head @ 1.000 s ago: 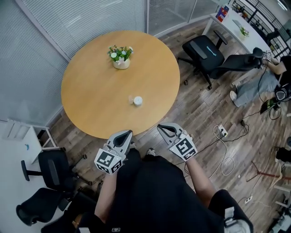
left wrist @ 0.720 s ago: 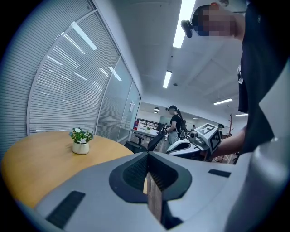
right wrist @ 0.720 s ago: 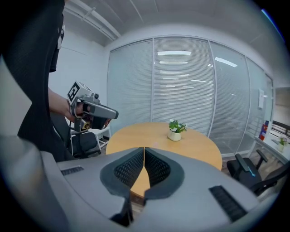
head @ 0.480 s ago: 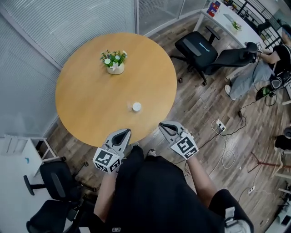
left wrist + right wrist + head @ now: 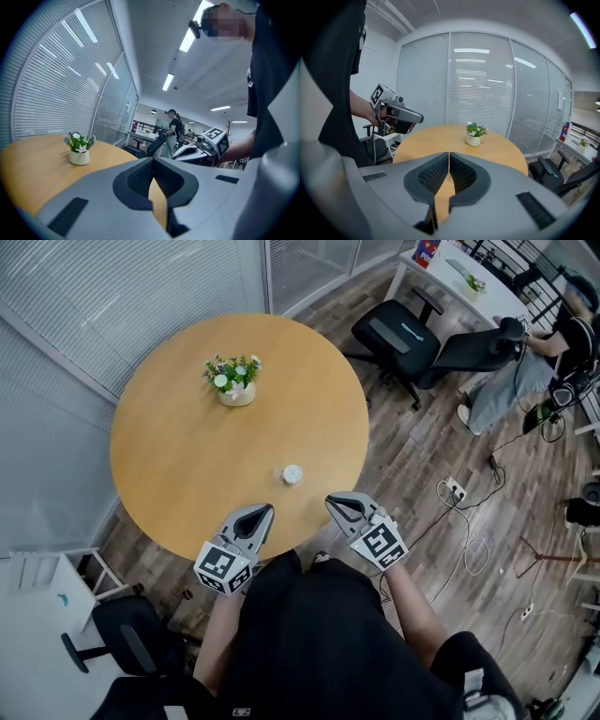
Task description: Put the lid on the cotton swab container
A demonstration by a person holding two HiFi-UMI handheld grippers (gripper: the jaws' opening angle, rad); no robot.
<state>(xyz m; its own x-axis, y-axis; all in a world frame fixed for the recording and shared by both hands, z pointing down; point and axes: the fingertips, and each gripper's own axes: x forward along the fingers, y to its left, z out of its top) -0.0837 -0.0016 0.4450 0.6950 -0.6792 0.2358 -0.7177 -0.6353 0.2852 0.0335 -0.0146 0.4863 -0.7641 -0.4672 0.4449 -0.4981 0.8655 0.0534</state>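
A small white round cotton swab container (image 5: 292,473) stands on the round wooden table (image 5: 178,465), near its front edge. It is too small to tell how its lid sits. Both grippers hover off the table, just in front of its near edge. My left gripper (image 5: 265,510) is shut with nothing in it, below and left of the container. My right gripper (image 5: 331,501) is shut and empty too, below and right of it. In the left gripper view the jaws (image 5: 152,161) meet; in the right gripper view (image 5: 449,154) they also meet.
A white pot of flowers (image 5: 234,381) stands at the table's far side. Black office chairs (image 5: 403,334) stand to the right and another (image 5: 131,643) at lower left. Cables and a power strip (image 5: 455,491) lie on the wooden floor. A person sits at the far right.
The head view has shifted, so the table and container sit slightly lower and to the right in the picture. Both grippers keep their places and stay shut.
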